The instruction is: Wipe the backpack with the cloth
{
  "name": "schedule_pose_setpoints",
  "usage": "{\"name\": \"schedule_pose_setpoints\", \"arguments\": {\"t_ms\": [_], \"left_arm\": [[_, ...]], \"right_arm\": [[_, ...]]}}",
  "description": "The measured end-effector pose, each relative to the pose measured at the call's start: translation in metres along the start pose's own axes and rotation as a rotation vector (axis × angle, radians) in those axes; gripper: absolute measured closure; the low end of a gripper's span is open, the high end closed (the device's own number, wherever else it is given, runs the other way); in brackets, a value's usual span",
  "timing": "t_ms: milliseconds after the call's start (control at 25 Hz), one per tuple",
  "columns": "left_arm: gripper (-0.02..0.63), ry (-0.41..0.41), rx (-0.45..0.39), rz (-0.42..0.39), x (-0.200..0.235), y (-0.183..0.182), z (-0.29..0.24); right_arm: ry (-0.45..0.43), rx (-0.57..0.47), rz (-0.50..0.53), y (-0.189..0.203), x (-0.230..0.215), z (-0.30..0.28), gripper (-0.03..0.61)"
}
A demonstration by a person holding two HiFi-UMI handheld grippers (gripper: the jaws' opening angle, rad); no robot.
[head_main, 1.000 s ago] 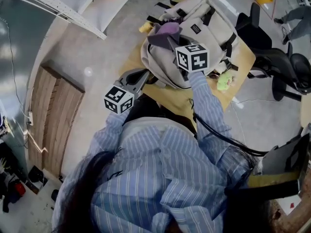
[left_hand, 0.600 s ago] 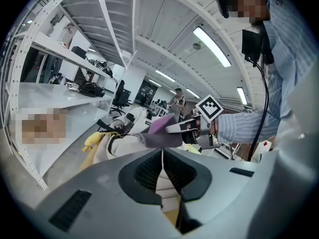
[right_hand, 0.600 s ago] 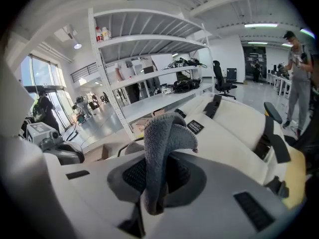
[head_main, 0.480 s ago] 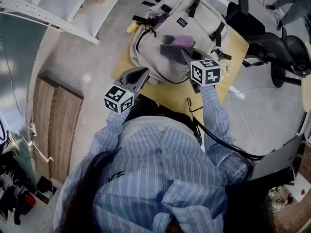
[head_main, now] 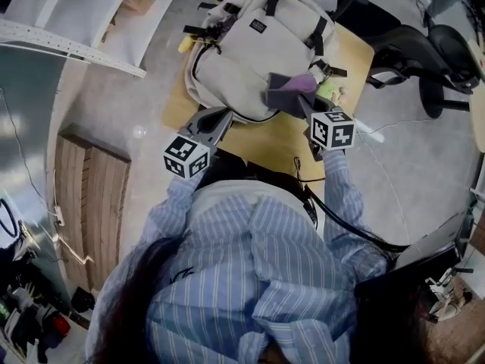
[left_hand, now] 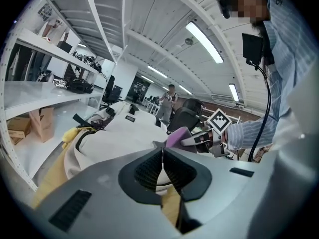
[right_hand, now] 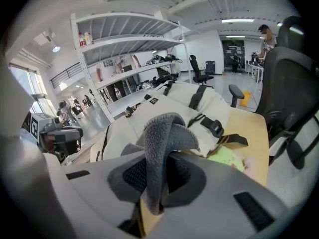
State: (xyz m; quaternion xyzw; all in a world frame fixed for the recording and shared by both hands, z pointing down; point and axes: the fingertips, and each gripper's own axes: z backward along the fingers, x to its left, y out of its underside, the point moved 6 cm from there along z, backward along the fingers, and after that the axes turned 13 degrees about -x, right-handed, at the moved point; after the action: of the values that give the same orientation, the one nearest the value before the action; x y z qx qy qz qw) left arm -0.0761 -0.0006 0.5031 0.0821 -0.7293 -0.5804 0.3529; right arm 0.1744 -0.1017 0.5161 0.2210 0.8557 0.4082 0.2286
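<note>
My right gripper [head_main: 305,103] is clenched on the cloth [right_hand: 162,148], a grey and purple fleece piece that is folded between the two jaws and sticks out above them. The cloth is lying against the near right part of the backpack [head_main: 242,55], close to a black strap with a buckle. The backpack is beige with black straps, and it lies flat on the wooden table [head_main: 276,139], with its top end away from me. My left gripper [left_hand: 162,164] has the jaws pressed together with nothing between them; it stays just beside the near left edge of the backpack, and I cannot tell if it touches the fabric. A small green thing [head_main: 328,89] lies on the table beside the cloth, and a black office chair [head_main: 432,51] stands behind the table on the right
</note>
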Motion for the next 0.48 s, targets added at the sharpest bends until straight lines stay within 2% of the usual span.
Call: {"name": "schedule_pose_setpoints", "arguments": {"t_ms": [280,480], "left_arm": [[0.601,0.016,0.009,0.001,-0.018,0.007,-0.011],[0.601,0.012,0.009,0.004,-0.020,0.008,-0.012]], "right_arm": [[0.054,0.044,-0.015,0.028,-0.029,0.034,0.537],[0.042,0.022,-0.022,0.019,-0.030,0.045,0.537]]}}
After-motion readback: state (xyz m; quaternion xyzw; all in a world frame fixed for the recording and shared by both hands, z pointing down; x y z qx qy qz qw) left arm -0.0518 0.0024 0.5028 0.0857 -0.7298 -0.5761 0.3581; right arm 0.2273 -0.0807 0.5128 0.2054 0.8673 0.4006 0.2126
